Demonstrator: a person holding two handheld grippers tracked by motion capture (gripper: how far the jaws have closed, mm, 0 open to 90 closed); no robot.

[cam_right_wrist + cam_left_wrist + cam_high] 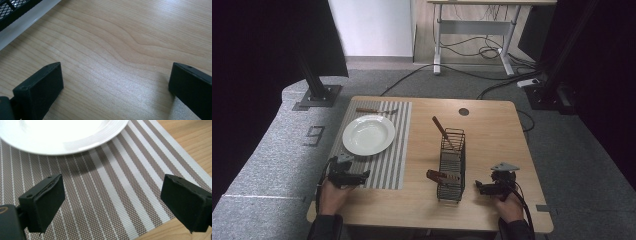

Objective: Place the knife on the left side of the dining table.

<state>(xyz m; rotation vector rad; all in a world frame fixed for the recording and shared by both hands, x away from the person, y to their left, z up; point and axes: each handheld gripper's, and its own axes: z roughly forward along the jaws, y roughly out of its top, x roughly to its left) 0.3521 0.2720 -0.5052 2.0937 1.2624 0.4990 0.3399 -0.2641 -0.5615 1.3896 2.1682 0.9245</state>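
the left gripper (112,202) hangs with jaws spread wide and empty over the striped placemat (117,185), just short of the white plate (62,137). the right gripper (116,92), equally agape, hovers over bare table (130,37). the high view adds a wire basket (452,167) holding wooden-handled utensils (443,176).

High view: fixed above my side, facing forward and down over the whole light wooden bench (492,125). Left gripper view: rides low, looks along my fingers (42,205), close over the grey-and-white striped woven placemat (112,195) and round white plate (62,137); both also seen from above. Right gripper view: close over bare wood beside the black wire-mesh basket (15,7).
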